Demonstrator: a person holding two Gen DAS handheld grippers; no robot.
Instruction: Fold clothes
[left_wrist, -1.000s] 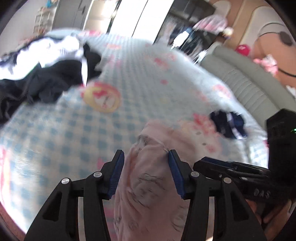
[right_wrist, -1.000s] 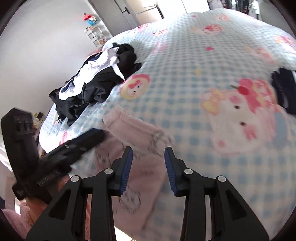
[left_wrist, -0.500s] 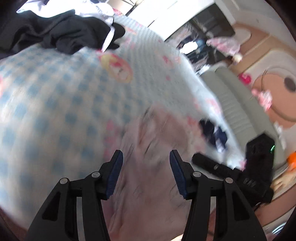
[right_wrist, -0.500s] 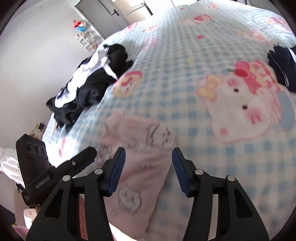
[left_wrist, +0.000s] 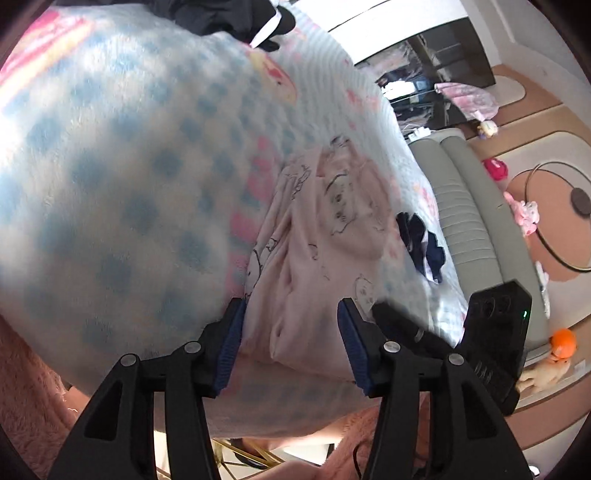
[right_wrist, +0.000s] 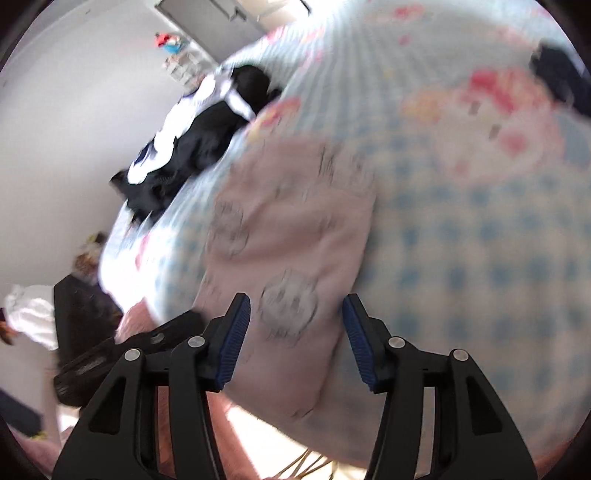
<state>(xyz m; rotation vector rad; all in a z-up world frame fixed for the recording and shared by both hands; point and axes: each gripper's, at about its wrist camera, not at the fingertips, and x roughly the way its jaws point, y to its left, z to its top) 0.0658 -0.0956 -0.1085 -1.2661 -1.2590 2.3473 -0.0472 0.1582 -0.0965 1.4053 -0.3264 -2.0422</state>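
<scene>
- A pale pink fleece garment printed with outlined cartoon cats (left_wrist: 325, 236) is lying folded near the front edge of a bed covered by a blue-and-white checked blanket with pink cartoon prints (left_wrist: 122, 177).
- The left gripper (left_wrist: 291, 332) is hovering over the near end of that garment; its blue-padded fingers (left_wrist: 232, 343) are opening, standing either side of the cloth without pressing on it, so it is released.
- The right gripper (right_wrist: 295, 336) is pointing down at the same pink garment (right_wrist: 291, 229) from the other side; its fingers (right_wrist: 233, 339) are standing apart, with a cat print showing between them and no cloth pinched. This view is blurring, so whether the tips are touching the fabric cannot be told.
- In the left wrist view the black body of the right gripper (left_wrist: 491, 332) is showing just to the right of the garment's near end.
- A heap of black and white clothes (right_wrist: 199, 136) is lying at the far left of the bed, well apart from the pink garment.
- A small dark navy garment (left_wrist: 421, 243) is lying on the blanket just beyond the pink one's right edge.
- A grey padded headboard (left_wrist: 465, 206) is running along the bed's far side.
</scene>
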